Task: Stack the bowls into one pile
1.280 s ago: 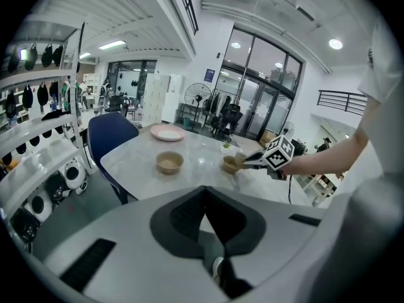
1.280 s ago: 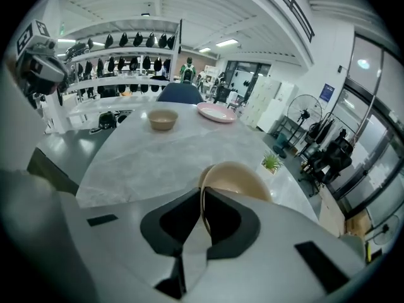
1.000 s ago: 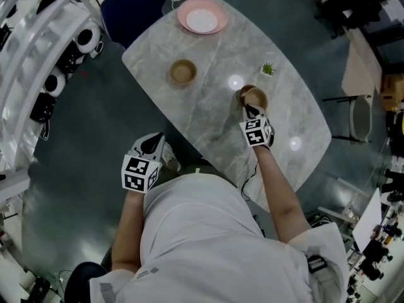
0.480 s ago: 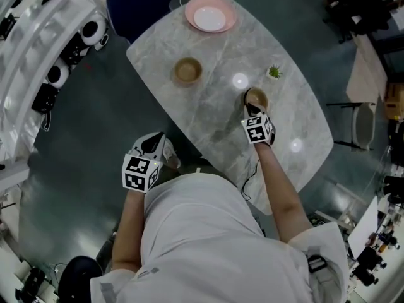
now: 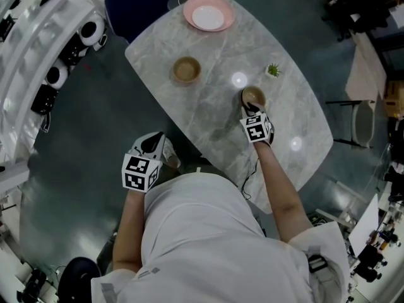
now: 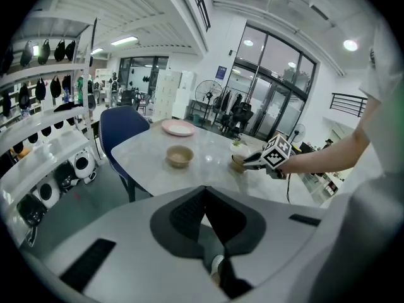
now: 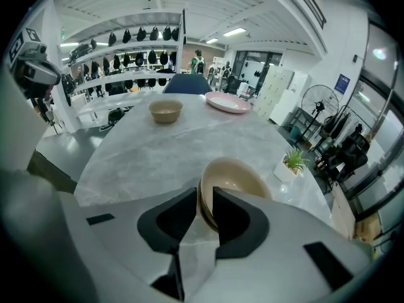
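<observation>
Right gripper view, right gripper [image 7: 203,194] just opening, spread astride near rim of tan bowl [image 7: 237,178]

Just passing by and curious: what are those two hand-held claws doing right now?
Left gripper: closed, empty.
Right gripper: open; its jaws have just been opening, with the tan bowl rim between them, not gripped.

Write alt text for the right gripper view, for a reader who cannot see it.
The jaws of the right gripper, which have just been opening, straddle the near rim of a tan bowl on a grey marble table. Farther back stand a second tan bowl and a pink plate, with a small potted plant at right.
</observation>
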### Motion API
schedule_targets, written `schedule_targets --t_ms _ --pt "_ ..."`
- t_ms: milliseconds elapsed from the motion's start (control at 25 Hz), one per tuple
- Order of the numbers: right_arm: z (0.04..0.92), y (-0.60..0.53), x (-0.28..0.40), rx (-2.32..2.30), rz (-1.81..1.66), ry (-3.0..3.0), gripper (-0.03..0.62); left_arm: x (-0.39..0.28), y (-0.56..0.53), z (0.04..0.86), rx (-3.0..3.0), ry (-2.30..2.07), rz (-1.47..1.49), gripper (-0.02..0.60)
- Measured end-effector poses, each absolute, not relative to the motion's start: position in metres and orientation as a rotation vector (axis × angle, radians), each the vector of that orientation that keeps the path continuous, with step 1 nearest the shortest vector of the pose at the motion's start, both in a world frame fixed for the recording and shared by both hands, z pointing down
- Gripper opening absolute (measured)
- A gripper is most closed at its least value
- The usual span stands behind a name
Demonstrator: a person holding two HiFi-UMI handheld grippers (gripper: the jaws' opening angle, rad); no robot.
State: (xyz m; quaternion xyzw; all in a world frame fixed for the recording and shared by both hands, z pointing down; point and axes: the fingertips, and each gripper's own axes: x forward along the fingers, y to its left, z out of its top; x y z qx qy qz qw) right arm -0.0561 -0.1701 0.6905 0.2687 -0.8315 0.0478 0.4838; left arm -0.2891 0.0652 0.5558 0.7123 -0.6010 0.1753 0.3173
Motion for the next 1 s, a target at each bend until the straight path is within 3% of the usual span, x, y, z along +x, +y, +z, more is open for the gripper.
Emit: schedule_targets --t_ms 1000 --pt "0.656 -0.128 -0.039 0.693 0.154 -2.134 0.098 -0.26 0.063 0.558 1.899 -1.597 0.494 0.002"
